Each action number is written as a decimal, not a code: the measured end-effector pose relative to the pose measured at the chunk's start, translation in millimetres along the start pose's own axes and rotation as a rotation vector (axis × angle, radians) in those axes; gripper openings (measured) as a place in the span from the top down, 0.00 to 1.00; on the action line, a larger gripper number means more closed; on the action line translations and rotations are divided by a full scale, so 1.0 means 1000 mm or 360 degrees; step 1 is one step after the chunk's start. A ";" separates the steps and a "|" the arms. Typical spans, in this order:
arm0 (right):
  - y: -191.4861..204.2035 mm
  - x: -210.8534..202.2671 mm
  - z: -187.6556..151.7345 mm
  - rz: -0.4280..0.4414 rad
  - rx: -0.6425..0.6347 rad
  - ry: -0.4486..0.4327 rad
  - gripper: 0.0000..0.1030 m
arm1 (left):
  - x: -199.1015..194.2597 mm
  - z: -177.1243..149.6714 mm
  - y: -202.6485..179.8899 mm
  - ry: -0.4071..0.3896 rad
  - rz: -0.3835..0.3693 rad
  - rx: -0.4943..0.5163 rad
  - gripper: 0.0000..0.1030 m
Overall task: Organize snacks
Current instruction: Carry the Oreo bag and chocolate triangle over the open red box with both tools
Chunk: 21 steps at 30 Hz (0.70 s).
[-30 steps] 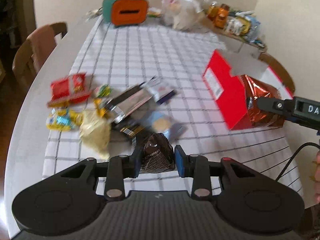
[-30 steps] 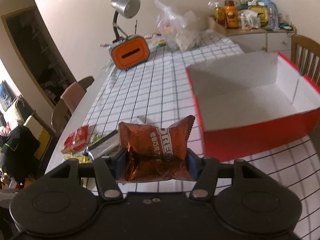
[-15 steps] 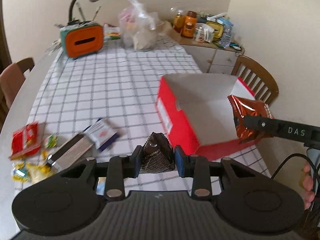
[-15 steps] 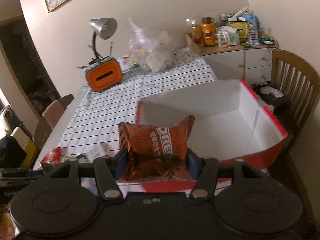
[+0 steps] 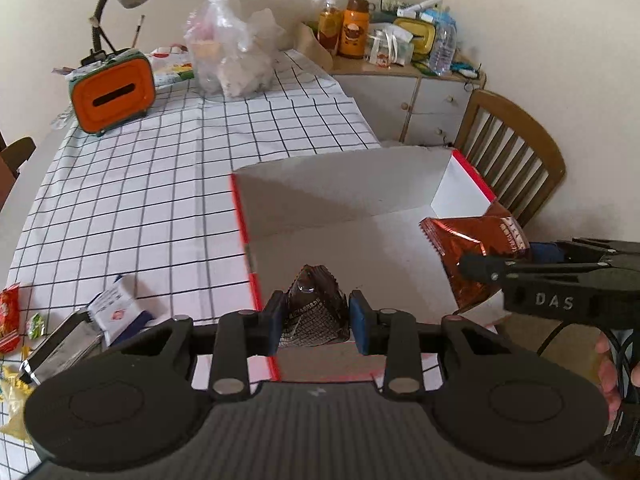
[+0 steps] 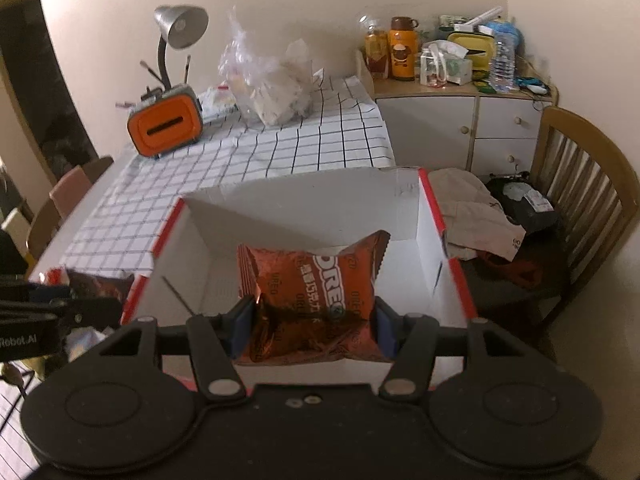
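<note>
the left gripper [image 5: 316,322] is clamped on a small dark packet [image 5: 315,308], its pads pressing both sides, and it hangs just over the near-left corner of the red box [image 5: 242,216]. the right gripper [image 6: 308,324] is closed on an orange oreo pack [image 6: 310,296], squeezing its lower half, with the pack above the box's open white floor. in the left view that pack [image 5: 472,252] sits over the right side of the box, well apart from the dark packet.

the step in hand looks like dropping both snacks into the box. to do it well, carry the dark packet further in past the red rim before letting go, since it is close to the edge and could fall on the tablecloth [image 5: 152,184]. lower each snack near the floor first, so neither bounces out. keep the two grippers to their own halves so they do not knock. the box is light card and may slide if nudged, so avoid the walls.

more snacks [image 5: 12,316] lie loose on the cloth to the left, not yet sorted. beyond, an orange holder [image 5: 112,96] and a plastic bag [image 5: 232,60] stand clear of the work.
</note>
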State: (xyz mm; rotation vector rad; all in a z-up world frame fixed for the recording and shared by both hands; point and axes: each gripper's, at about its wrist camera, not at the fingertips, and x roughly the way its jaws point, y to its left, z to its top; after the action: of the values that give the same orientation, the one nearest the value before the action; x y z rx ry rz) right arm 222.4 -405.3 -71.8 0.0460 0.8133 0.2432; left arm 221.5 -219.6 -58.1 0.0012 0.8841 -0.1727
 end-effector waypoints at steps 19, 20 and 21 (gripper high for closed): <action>-0.003 0.055 -0.003 0.0041 -0.0321 0.0269 0.42 | 0.074 -0.008 -0.028 0.0284 0.0098 0.0144 0.68; -0.004 0.057 -0.003 0.0035 -0.0323 0.0280 0.42 | 0.075 -0.009 -0.029 0.0289 0.0103 0.0146 0.68; -0.004 0.057 -0.004 0.0040 -0.0330 0.0286 0.42 | 0.076 -0.009 -0.030 0.0295 0.0105 0.0145 0.68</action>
State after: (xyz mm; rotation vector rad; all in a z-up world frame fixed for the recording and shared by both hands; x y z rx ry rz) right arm 258.0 -395.9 -115.8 -0.1627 0.9625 0.3580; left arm 257.0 -259.6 -120.1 0.1331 1.0590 -0.1529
